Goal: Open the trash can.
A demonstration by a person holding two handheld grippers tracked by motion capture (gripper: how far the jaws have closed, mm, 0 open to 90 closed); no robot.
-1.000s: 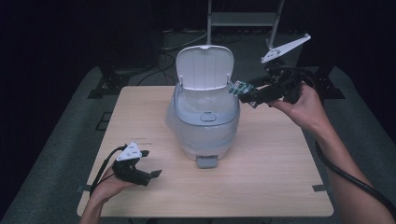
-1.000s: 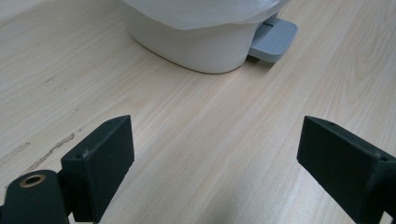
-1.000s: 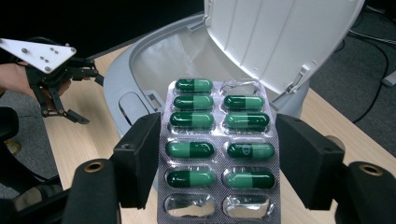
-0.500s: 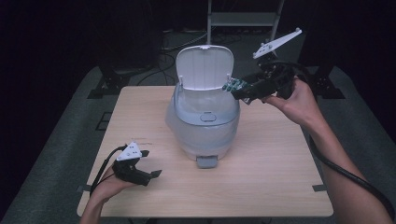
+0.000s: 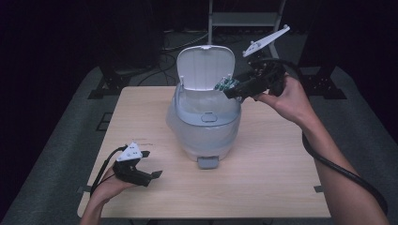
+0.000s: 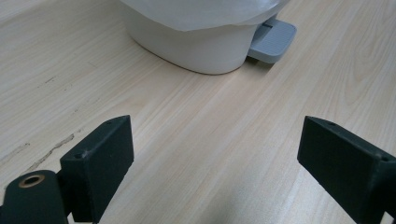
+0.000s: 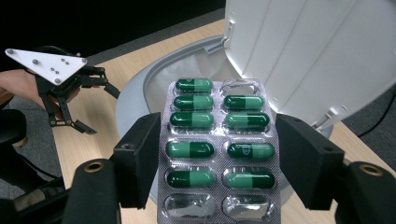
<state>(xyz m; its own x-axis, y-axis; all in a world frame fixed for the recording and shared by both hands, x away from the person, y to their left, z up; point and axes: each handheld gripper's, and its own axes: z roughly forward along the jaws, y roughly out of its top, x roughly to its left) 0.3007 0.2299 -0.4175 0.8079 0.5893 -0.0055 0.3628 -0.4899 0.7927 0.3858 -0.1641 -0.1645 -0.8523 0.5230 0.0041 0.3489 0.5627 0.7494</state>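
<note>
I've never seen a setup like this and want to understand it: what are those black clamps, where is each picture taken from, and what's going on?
A person sits at a wooden table and holds a hand-operated two-jaw gripper in each hand; there is no robot arm. The high view looks down from above the person. The other two pictures come from cameras riding on each gripper, looking along its black jaws.

On the table stands a white pedal bin with its lid up and a liner inside. The left gripper rests near the table's front edge, jaws open and empty. The right gripper is by the bin's opening and holds a blister pack of green capsules between its jaws; a few pockets are already empty. It looks about to be dropped into the bin.
</note>
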